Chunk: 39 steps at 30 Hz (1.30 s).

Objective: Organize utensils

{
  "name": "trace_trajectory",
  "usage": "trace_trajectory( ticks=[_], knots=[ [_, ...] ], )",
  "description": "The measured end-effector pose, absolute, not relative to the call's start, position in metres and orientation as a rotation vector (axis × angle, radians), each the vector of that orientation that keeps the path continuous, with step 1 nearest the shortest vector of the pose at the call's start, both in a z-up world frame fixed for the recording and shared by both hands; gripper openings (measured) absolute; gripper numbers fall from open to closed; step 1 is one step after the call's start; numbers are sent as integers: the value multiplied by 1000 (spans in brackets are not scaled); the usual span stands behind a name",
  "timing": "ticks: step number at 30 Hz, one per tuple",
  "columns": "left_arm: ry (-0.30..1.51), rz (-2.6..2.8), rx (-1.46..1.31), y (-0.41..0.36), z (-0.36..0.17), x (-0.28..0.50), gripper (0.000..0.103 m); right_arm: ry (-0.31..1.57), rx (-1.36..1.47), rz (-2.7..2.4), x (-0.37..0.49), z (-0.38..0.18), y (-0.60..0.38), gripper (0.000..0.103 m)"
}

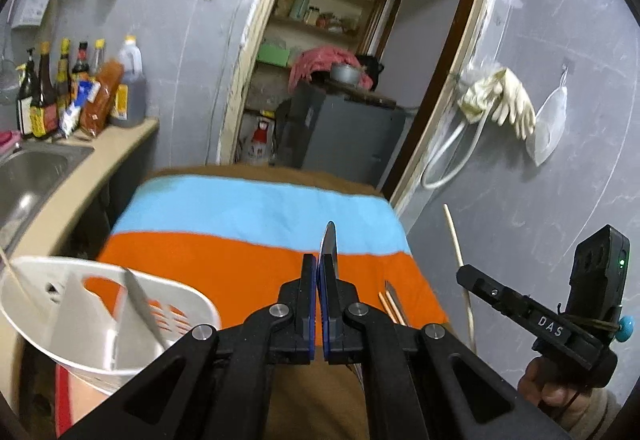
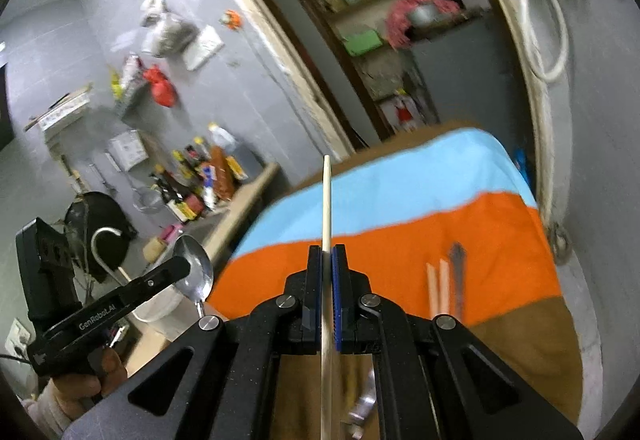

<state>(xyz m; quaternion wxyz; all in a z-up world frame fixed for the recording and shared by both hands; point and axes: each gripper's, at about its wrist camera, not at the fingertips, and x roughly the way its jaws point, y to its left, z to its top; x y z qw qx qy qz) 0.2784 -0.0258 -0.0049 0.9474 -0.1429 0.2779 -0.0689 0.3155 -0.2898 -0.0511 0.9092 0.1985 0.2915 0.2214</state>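
My left gripper [image 1: 319, 268] is shut on a metal spoon [image 1: 330, 244], seen edge-on, above the orange and blue cloth [image 1: 248, 216]. The same spoon shows its bowl in the right wrist view [image 2: 196, 268]. My right gripper [image 2: 327, 260] is shut on a wooden chopstick [image 2: 326, 208] pointing forward; it also shows in the left wrist view [image 1: 458, 256]. A white utensil holder [image 1: 92, 316] at lower left holds a metal utensil [image 1: 144, 308] and a chopstick. Two chopsticks [image 2: 438, 284] and a dark-handled utensil [image 2: 458, 276] lie on the cloth.
A steel sink [image 1: 28, 176] and a counter with several sauce bottles [image 1: 72, 92] lie to the left. An open doorway [image 1: 340, 52] with shelves and a grey cabinet is ahead. Gloves [image 1: 500, 100] and a hose hang on the right wall.
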Motion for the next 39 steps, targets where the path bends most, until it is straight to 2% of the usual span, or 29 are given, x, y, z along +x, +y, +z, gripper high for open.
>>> trace_trajectory(
  ticks=[10, 18, 26, 39],
  knots=[
    [438, -73, -290, 40, 43, 247, 2, 446, 419, 535, 311, 1, -230, 4],
    [343, 107, -275, 110, 64, 225, 2, 352, 432, 613, 313, 19, -167, 4],
    [307, 324, -227, 157, 61, 214, 2, 300, 420, 640, 315, 14, -116, 4],
    [342, 395, -197, 168, 26, 234, 2, 252, 415, 562, 331, -24, -87, 4]
  ],
)
